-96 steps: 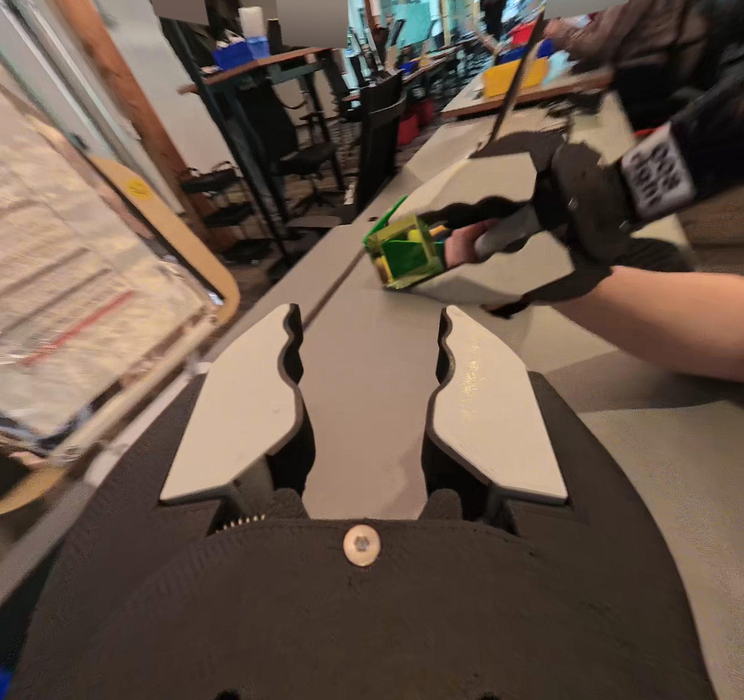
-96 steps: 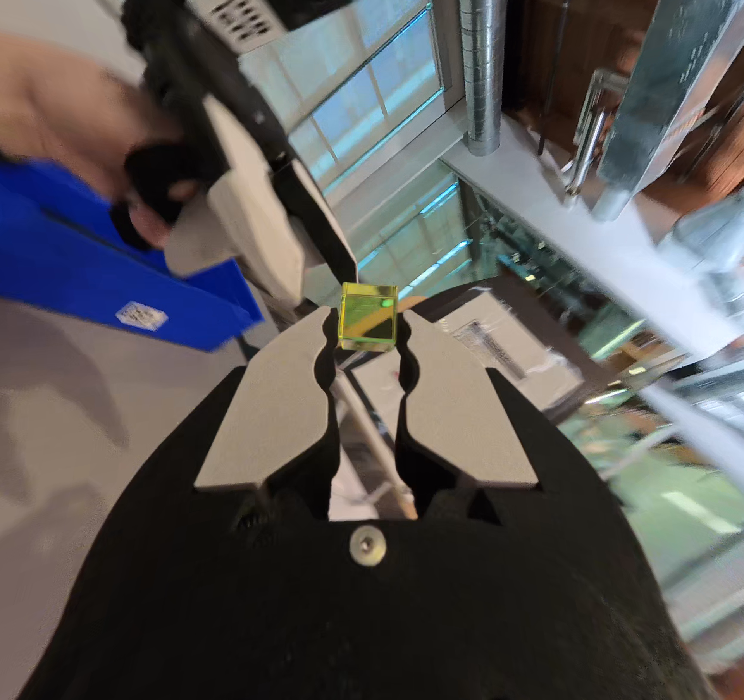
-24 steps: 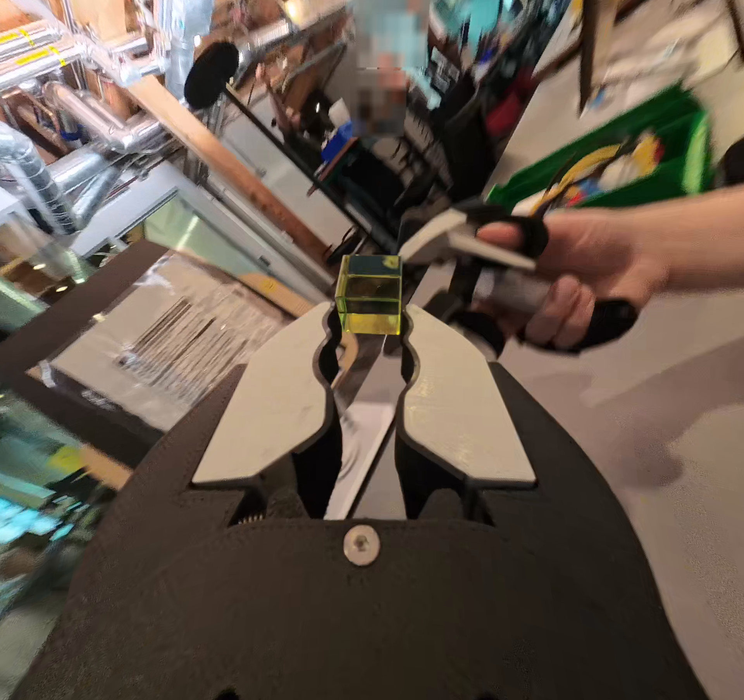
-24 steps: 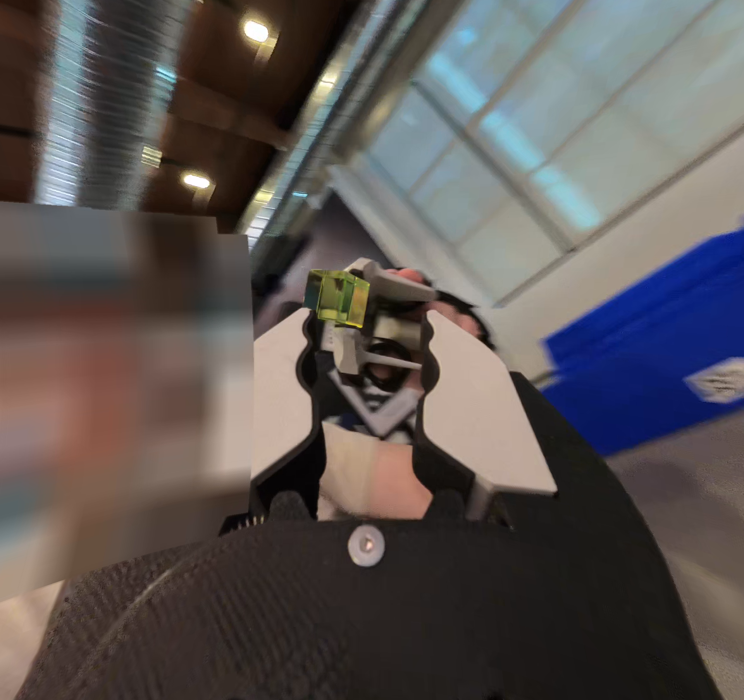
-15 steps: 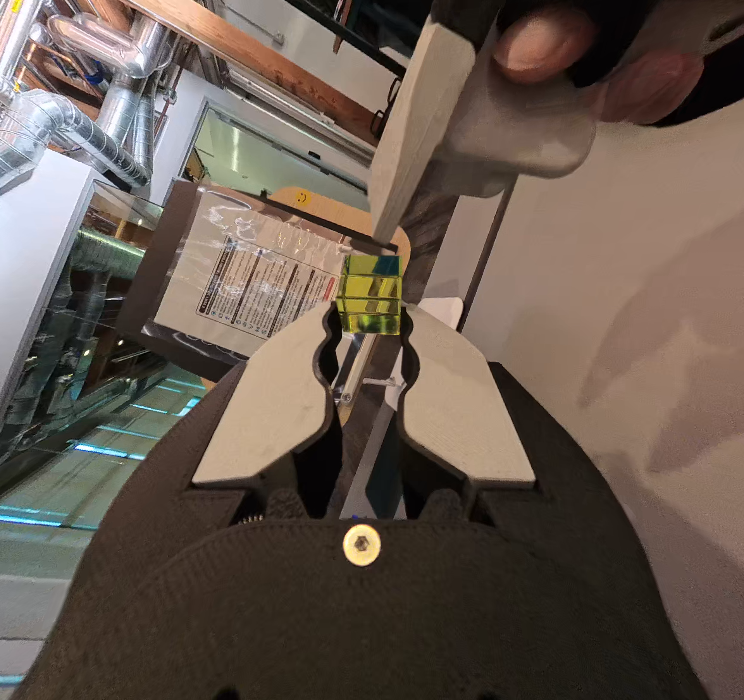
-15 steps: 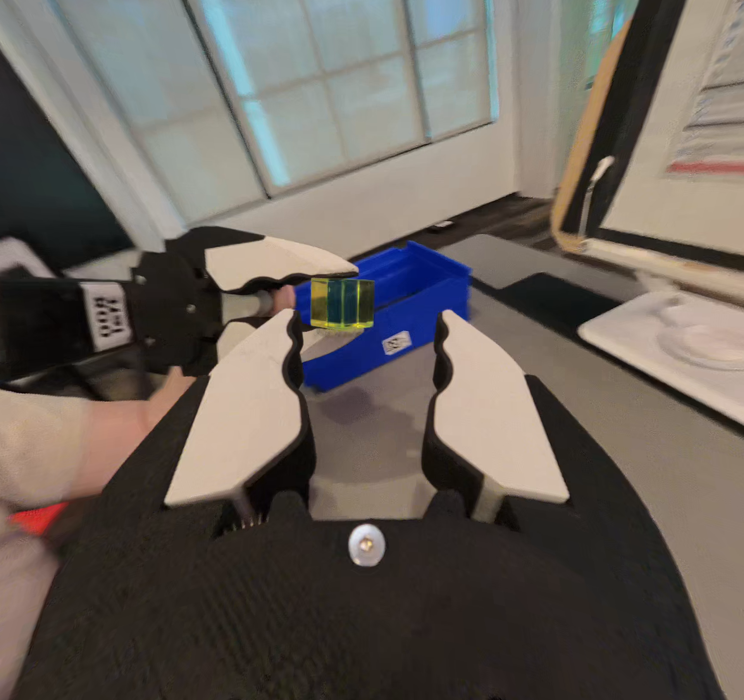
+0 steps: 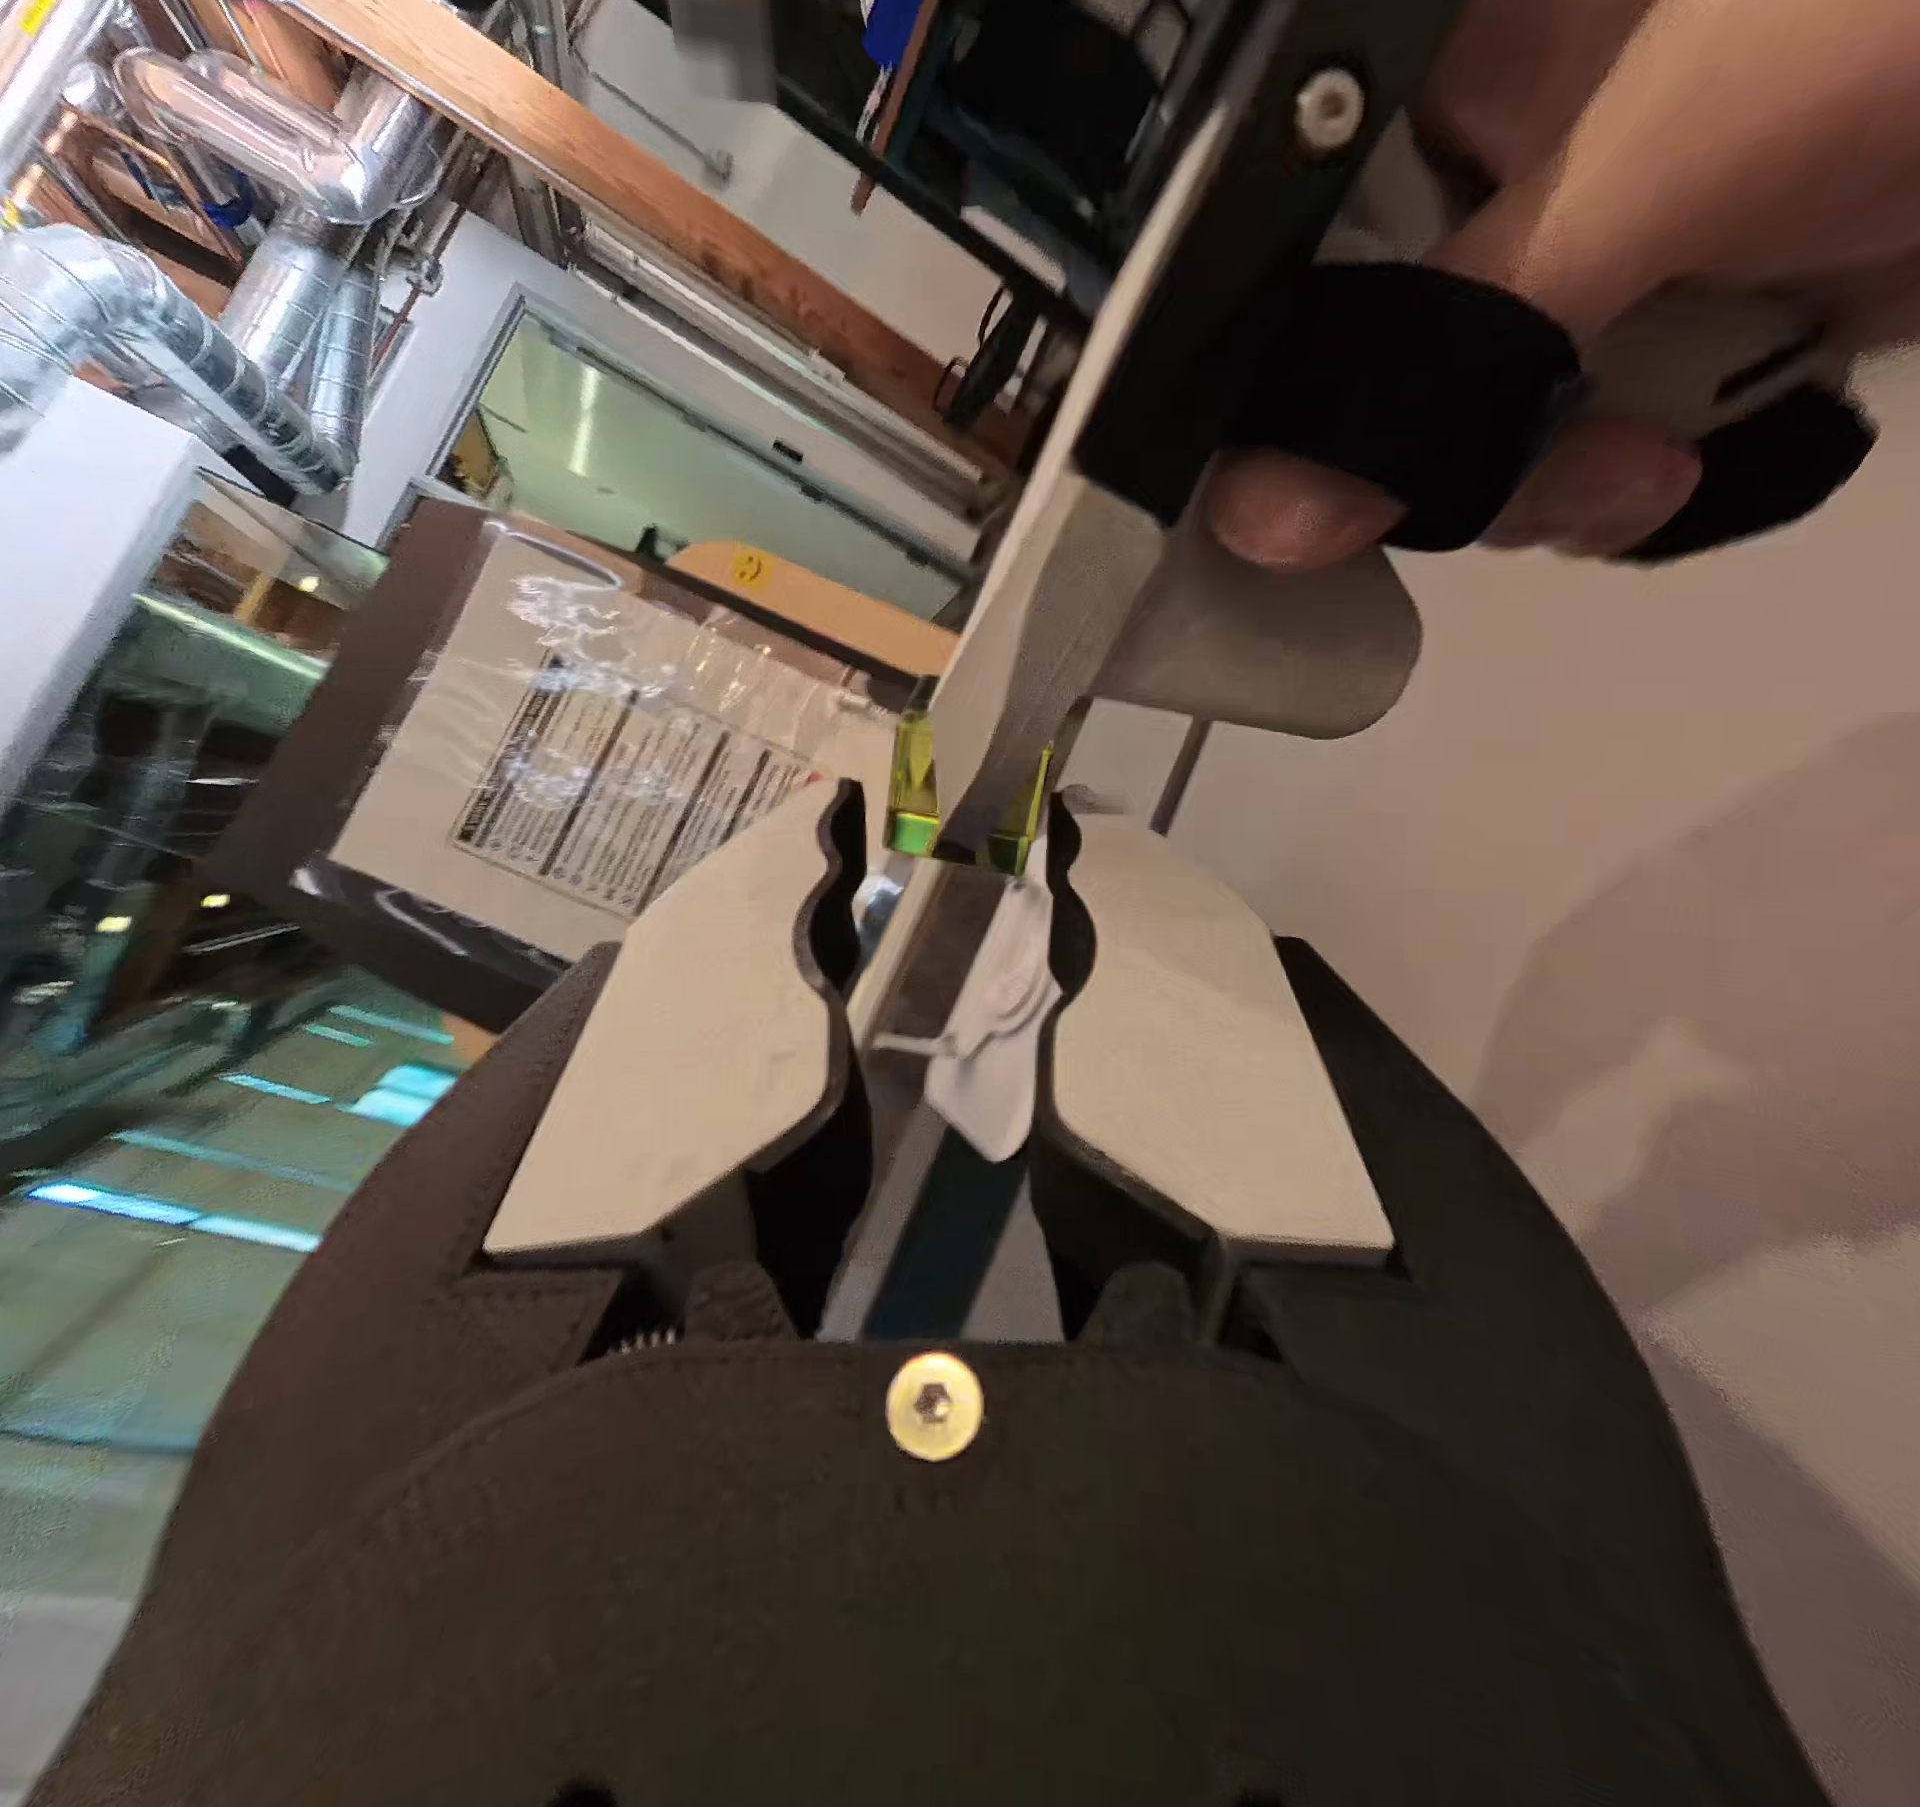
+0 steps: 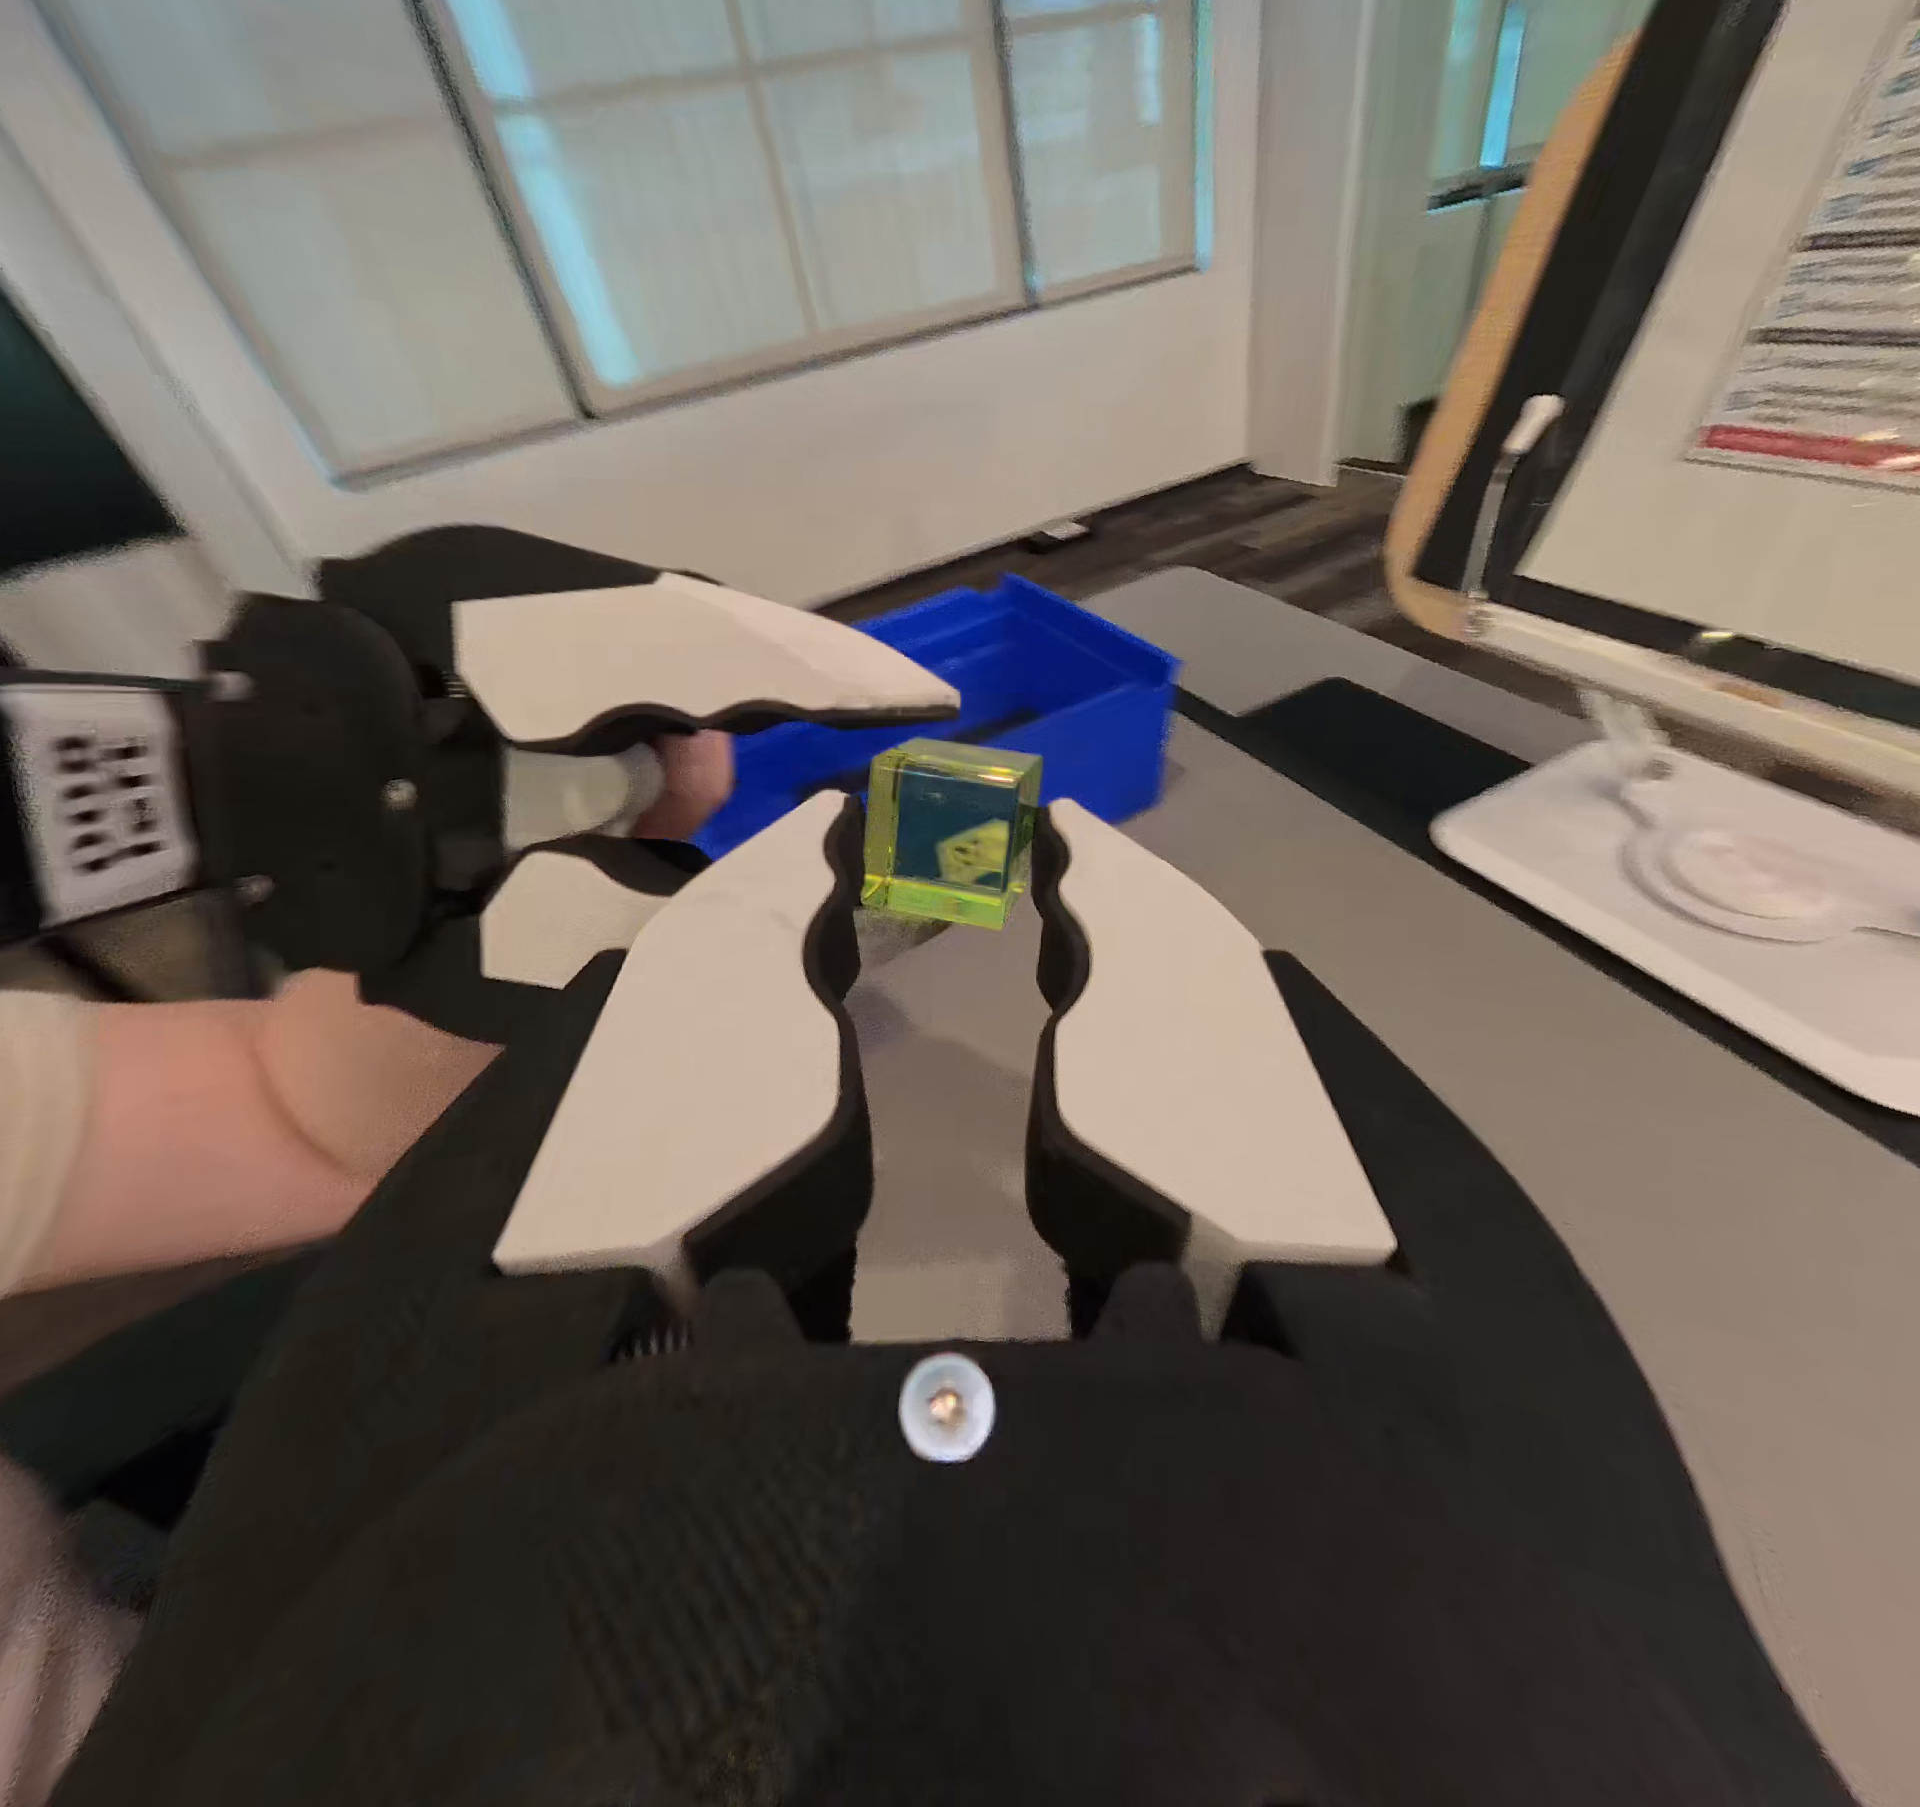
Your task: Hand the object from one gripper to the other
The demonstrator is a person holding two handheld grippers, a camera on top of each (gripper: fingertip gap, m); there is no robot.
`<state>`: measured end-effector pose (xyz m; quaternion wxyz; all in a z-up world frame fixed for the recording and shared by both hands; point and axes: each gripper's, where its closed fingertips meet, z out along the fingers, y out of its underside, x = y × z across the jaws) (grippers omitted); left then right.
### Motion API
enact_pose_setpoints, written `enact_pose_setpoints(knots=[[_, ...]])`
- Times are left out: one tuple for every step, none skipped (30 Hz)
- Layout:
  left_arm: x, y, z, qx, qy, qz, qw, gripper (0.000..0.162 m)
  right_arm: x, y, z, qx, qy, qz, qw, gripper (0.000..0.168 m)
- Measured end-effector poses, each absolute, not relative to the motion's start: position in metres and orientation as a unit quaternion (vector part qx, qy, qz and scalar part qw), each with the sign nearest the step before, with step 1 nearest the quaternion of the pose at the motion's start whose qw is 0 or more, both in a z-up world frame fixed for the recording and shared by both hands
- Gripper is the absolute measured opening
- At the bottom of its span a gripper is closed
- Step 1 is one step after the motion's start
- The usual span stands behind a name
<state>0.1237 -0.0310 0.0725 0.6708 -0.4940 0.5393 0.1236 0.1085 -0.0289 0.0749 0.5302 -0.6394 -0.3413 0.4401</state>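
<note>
Fingertips of the right gripper (image 8: 951, 822) sit flush against both side faces of the translucent yellow-green cube (image 8: 951, 827), so this gripper looks clamped on it, with the cube in the air above the grey table (image 8: 1455, 1186). The left gripper (image 7: 956, 812) brackets the same cube across the other axis: in the right wrist view one of its fingers (image 8: 707, 656) lies just over the cube's top and the other passes beneath it, mostly hidden. In the left wrist view a thin sliver of background shows beside one cube edge, and a finger of the right gripper covers the middle, so it cannot be told whether the left fingers are pinching or have let go. The handover seems to be at its shared-contact point. The likely trouble is a twist: if either hand pulls away while both sets of fingers press, the slick flat faces could let the cube pivot or pop out and drop to the table. Crossed fingers could also snag on withdrawal. Open room lies above the table between the grippers and the blue bin (image 8: 1091, 729). Farther right, the white tray (image 8: 1558, 884) and the framed board (image 8: 1558, 303) limit sideways travel, with windows (image 8: 727, 147) beyond
</note>
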Motion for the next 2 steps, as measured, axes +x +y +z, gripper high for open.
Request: enact_pose_setpoints(knots=[[0.1249, -0.0356, 0.0763, -0.498, 0.536, 0.086, 0.676, 0.038, 0.1095, -0.0330, 0.0799, -0.625, -0.332, 0.491, 0.508, 0.032], [0.1265, -0.0409, 0.0798, -0.494, 0.538, 0.052, 0.681, 0.042, 0.1110, -0.0378, 0.0853, -0.609, -0.318, 0.548, 0.478, 0.032]])
